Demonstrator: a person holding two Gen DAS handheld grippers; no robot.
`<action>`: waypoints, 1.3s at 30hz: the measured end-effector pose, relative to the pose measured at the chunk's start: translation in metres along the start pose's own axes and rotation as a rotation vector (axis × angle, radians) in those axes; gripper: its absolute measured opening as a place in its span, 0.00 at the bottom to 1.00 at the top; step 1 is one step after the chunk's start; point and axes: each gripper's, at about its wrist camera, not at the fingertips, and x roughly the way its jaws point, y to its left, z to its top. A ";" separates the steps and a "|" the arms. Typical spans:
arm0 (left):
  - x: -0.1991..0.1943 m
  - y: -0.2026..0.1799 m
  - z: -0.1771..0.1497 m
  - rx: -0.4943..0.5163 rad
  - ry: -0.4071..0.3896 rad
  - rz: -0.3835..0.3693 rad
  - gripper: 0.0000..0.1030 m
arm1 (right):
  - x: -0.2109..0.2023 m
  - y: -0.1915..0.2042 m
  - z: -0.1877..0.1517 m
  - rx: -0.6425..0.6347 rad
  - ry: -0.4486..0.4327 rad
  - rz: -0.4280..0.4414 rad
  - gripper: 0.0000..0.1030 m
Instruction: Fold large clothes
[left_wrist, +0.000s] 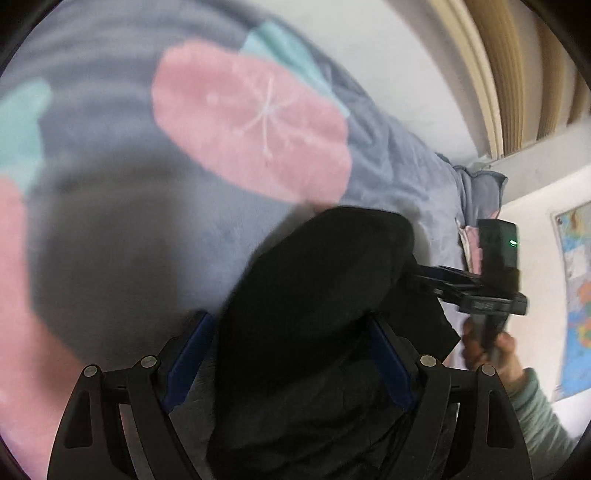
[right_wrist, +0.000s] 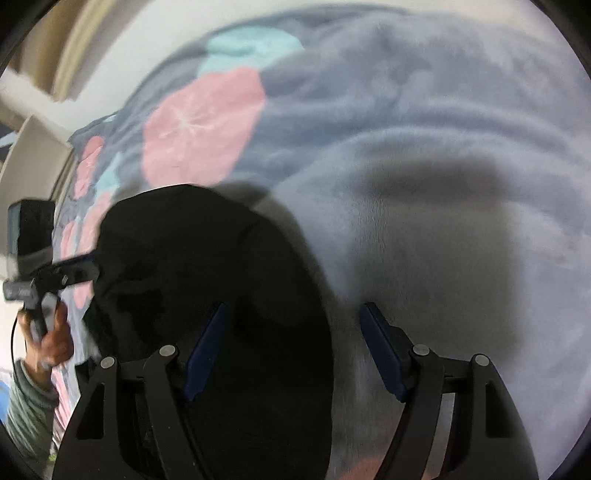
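A black garment (left_wrist: 317, 295) lies bunched on a grey bedspread with pink and teal flowers (left_wrist: 251, 122). In the left wrist view my left gripper (left_wrist: 291, 325) has its blue-padded fingers wide apart, with the black cloth lying between them. The right gripper (left_wrist: 428, 280) shows at the right, its tips at the garment's edge. In the right wrist view my right gripper (right_wrist: 293, 314) is open; the garment (right_wrist: 207, 280) covers the left finger's side and the grey spread (right_wrist: 424, 184) lies under the right finger. The left gripper (right_wrist: 86, 271) shows at the far left, touching the cloth.
A white wall (left_wrist: 399, 66) and beige curtain (left_wrist: 517, 74) stand behind the bed. A map poster (left_wrist: 580, 295) hangs at the right. The person's hands and grey-green sleeves (right_wrist: 29, 398) hold the grippers.
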 end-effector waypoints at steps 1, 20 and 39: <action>0.004 -0.003 -0.001 0.015 -0.003 0.022 0.82 | 0.005 0.003 0.002 -0.007 -0.002 0.000 0.71; -0.151 -0.146 -0.158 0.454 -0.242 0.123 0.17 | -0.193 0.143 -0.171 -0.323 -0.379 -0.135 0.20; -0.156 -0.110 -0.424 0.163 -0.031 0.144 0.17 | -0.182 0.140 -0.448 -0.001 -0.083 -0.075 0.27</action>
